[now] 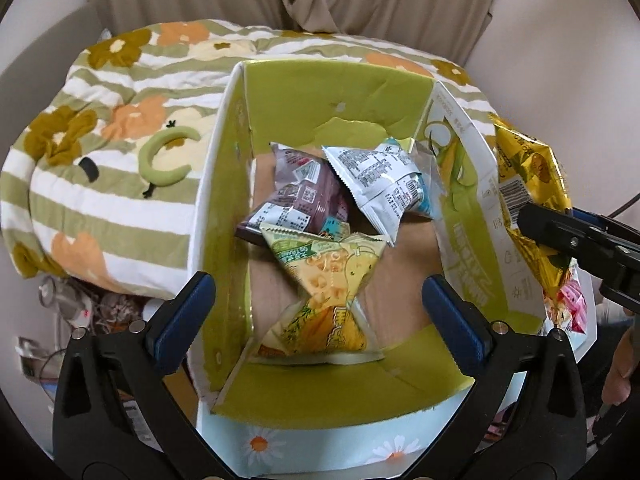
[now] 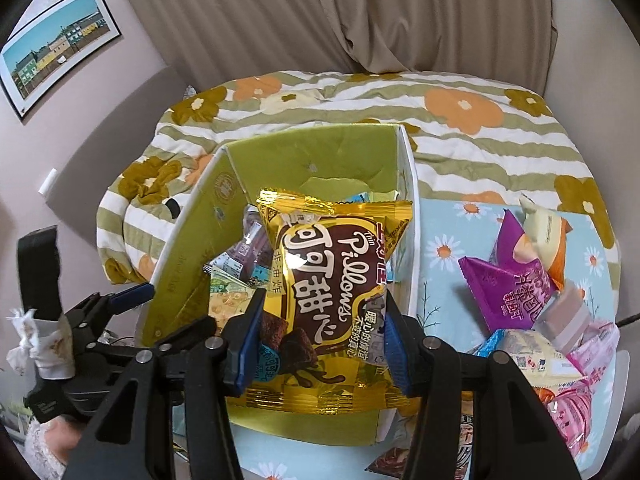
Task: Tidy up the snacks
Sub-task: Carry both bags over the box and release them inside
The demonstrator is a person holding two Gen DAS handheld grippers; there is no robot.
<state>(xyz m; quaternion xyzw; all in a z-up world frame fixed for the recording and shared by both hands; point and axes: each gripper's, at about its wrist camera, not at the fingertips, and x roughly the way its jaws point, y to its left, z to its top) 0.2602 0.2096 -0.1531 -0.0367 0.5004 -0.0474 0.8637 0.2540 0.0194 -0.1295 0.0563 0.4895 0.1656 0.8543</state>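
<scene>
1. Right gripper is clamping a gold snack bag between its blue pads, pinching the lower half of the bag, which is printed with "Pillows" on a brown panel.
2. That bag is hanging upright just over the near wall of an open green-lined cardboard box; in the left wrist view the same gold snack bag is showing beyond the box's right wall, with the right gripper's black finger pressing against it.
3. Left gripper is hovering with its fingers spread wide and nothing between them, its pads sitting just above the near end of the cardboard box, one to each side of the opening.
4. Inside the box, three packets are lying on the brown floor: a yellow-green packet nearest the camera, a dark purple packet behind it on the left, and a white-and-blue packet leaning over the purple one on the right.
5. To the right of the box, loose snacks are piling on a light blue daisy-print cloth, among them a purple packet and pink packets.
6. Behind the box, a striped floral quilt is covering the surface, and beige curtains are hanging at the back.
7. On the left wall in the right wrist view, a framed picture of coloured houses is hanging.
</scene>
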